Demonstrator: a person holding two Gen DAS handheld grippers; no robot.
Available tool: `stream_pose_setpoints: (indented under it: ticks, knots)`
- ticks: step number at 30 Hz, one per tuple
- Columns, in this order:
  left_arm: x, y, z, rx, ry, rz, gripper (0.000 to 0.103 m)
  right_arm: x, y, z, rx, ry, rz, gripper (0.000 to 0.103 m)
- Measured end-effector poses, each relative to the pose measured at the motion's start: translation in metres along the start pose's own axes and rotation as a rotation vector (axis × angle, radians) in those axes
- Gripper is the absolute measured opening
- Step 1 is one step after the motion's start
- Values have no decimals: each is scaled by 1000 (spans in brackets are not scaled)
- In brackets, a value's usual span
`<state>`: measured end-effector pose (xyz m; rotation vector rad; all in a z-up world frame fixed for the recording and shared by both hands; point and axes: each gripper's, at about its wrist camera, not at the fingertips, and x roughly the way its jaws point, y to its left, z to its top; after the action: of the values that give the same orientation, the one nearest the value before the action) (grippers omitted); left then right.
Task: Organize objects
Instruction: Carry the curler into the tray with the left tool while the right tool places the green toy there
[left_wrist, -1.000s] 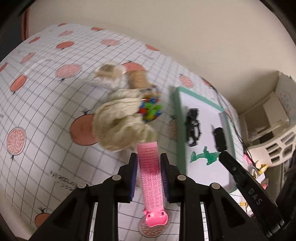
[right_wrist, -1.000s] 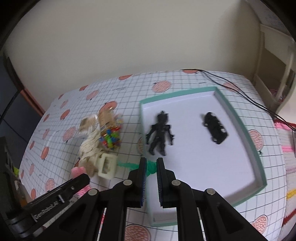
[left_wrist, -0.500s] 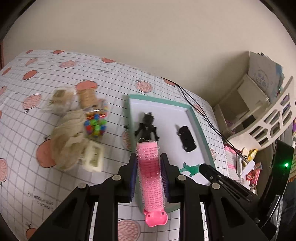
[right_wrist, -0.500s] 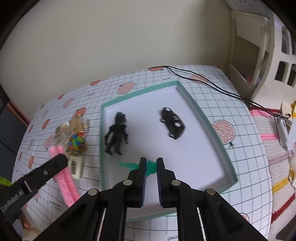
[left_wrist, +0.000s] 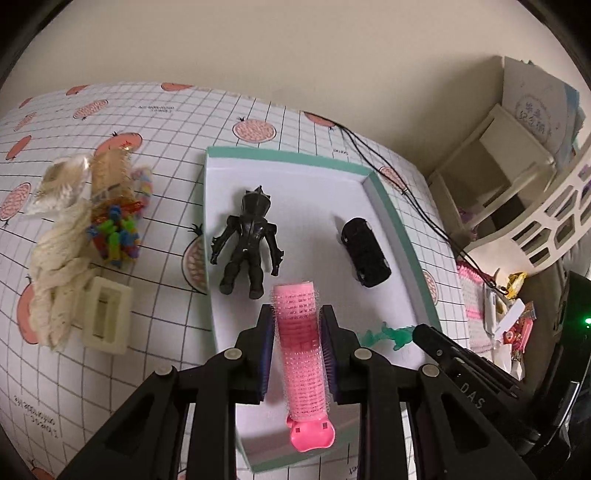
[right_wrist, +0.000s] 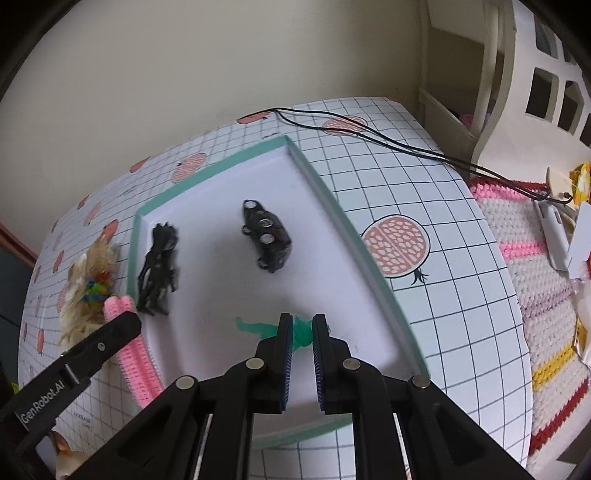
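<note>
two grippers hang over a tray (left_wrist: 391, 221) with a green rim, and each one holds a thing. the left gripper (left_wrist: 297, 345) has its jaws clamped on a pink roller (left_wrist: 301, 350). the roller sticks out past the fingers, over the near part of the tray, and its pink clip end points back at the camera. the right gripper (right_wrist: 302, 339) has its jaws pressed on a green toy (right_wrist: 301, 332). the toy's thin end pokes out to the left, low over the white floor of the tray. you can see that gripper in the left view too, at the right side, with the green toy at its tip.

a bit farther, in the tray, a black figure (left_wrist: 247, 243) lies flat near the left wall. a black car (left_wrist: 365, 251) sits to its right, well apart from it. in the right view the car shows its wheels.

left of the tray, on the cloth (left_wrist: 166, 122) with red fruit and grid lines, is a heap of things. a cream block (left_wrist: 105, 315) is nearest. a pale rope (left_wrist: 55, 266) touches it. past those are bright beads (left_wrist: 116, 236) and some clear bags (left_wrist: 66, 182).

far off, a black wire (right_wrist: 369, 133) runs over the cloth past the tray, and a white shelf (left_wrist: 491, 166) stands by the wall.
</note>
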<state>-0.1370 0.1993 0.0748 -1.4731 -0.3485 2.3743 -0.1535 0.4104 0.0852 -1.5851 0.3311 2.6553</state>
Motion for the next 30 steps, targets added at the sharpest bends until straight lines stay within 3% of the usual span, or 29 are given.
stream_pose_setpoints:
  ticks: [14, 27, 30]
  knots:
    - [36, -3, 4, -5, 46, 34, 26, 22, -8, 10, 34, -2, -17, 11]
    - [37, 16, 4, -62, 63, 8, 27, 20, -12, 10, 49, -20, -23, 12]
    - [32, 18, 3, -66, 60, 3, 31, 20, -10, 9, 40, -21, -18, 25]
